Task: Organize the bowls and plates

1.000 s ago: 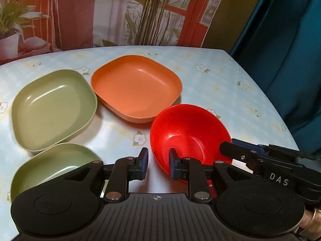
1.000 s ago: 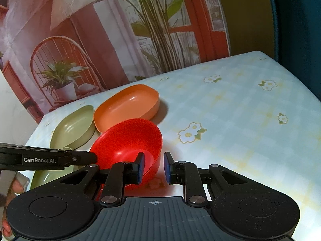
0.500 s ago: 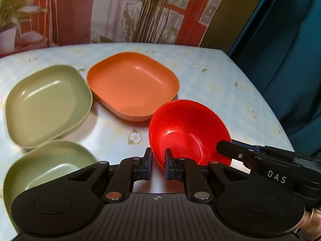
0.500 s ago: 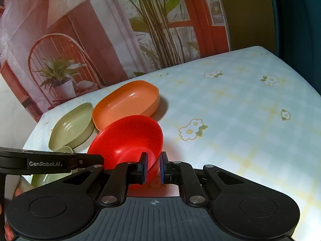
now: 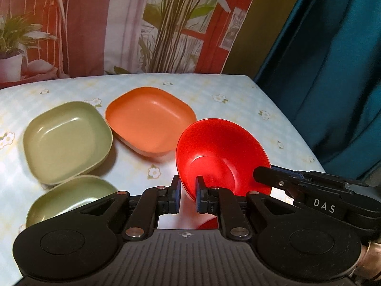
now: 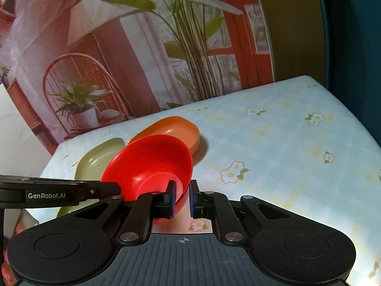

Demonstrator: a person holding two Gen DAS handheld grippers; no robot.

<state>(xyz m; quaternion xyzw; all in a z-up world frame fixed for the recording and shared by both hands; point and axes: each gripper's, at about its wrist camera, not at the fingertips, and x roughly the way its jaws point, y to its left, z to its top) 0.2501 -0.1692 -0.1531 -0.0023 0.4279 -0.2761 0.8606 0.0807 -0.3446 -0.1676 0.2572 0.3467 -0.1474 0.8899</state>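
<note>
A red bowl (image 5: 221,152) is held off the table between both grippers. My left gripper (image 5: 187,196) is shut on its near-left rim. My right gripper (image 6: 182,199) is shut on its near-right rim; the bowl (image 6: 152,164) tilts up in the right wrist view. An orange square plate (image 5: 150,119) lies behind it, also in the right wrist view (image 6: 176,128). A green square plate (image 5: 66,140) lies left of the orange one. A second green dish (image 5: 71,197) sits nearest, partly hidden by my left gripper.
The table (image 6: 285,143) has a pale floral cloth. Its right edge (image 5: 297,128) drops off beside a teal curtain (image 5: 333,71). A printed backdrop (image 6: 142,47) stands along the far edge.
Both grippers closed onto the red bowl's rim and lifted it off the table. The bowl now tilts, and the plates appear farther below and behind.
</note>
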